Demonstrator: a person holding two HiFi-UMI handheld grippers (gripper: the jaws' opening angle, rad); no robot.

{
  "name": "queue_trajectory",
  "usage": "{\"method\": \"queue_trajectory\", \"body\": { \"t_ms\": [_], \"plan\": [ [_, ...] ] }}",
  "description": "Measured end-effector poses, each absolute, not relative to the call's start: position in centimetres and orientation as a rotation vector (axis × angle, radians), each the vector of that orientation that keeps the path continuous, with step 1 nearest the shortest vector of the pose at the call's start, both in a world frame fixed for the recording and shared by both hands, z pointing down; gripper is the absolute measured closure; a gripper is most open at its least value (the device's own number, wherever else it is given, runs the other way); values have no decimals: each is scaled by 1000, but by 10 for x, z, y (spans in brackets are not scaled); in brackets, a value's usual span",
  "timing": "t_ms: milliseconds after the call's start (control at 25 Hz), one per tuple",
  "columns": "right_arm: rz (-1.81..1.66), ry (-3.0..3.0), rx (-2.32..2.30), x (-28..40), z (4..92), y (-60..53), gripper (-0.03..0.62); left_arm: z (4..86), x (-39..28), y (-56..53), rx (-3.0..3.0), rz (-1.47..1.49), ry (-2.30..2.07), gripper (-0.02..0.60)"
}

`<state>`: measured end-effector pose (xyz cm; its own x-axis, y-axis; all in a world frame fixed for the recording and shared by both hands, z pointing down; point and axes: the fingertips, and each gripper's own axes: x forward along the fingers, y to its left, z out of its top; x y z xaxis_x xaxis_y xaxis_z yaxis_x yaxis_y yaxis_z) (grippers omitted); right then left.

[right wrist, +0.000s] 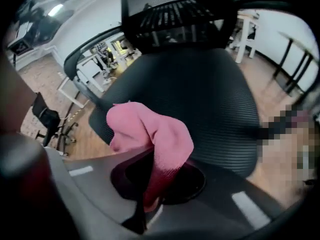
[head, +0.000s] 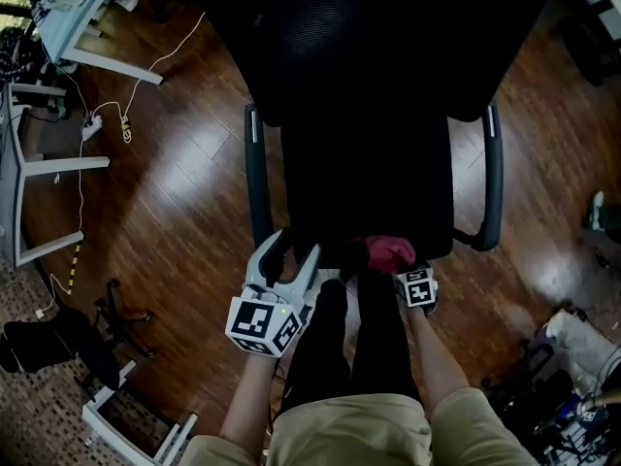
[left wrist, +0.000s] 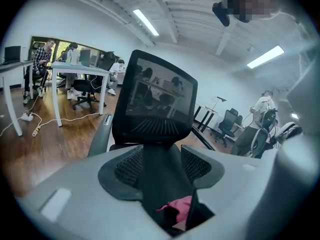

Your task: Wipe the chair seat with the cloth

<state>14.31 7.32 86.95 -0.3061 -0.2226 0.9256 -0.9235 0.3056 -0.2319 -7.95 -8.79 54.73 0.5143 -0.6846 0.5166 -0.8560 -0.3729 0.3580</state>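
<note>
The black mesh chair seat (head: pixel 369 183) fills the middle of the head view. My left gripper (head: pixel 289 252) sits at the seat's front left corner, its jaws closed on the front edge. In the left gripper view the black seat edge (left wrist: pixel 160 179) fills the gap between the pads. My right gripper (head: pixel 393 265) is at the front edge just to the right, shut on a bunched pink cloth (head: pixel 388 252). In the right gripper view the cloth (right wrist: pixel 150 134) bulges out of the jaws over the seat (right wrist: pixel 210 99). The cloth (left wrist: pixel 179 205) also shows low in the left gripper view.
Armrests (head: pixel 254 183) (head: pixel 493 178) flank the seat and the backrest (head: pixel 369 37) rises behind it. My legs (head: pixel 349 357) stand at the front edge. Desk legs (head: pixel 49 163), cables with a power strip (head: pixel 92 124) and another chair's base (head: pixel 116 314) lie left. People sit at desks (left wrist: pixel 42 59).
</note>
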Motion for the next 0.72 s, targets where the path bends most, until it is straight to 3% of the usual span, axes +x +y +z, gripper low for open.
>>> {"method": "queue_trajectory", "body": {
  "t_ms": [120,200,400,560,720],
  "plan": [
    [1001,-1575,1197,237,873,74,577,550,-77,-87,2182,378,-1230,351],
    [1000,-1558,1231,263,877,72,577,554,-78,-83,2189,387,-1223,351],
    [951,-1498,1253,268,888,67,589,563,-77,-68,2209,420,-1200,350],
    [1113,-1461,1343,277,886,70,588,564,-78,-52,2237,423,-1185,351],
    [1140,-1678,1478,251,813,60,580,553,-70,-34,2299,362,-1093,347]
  ]
}}
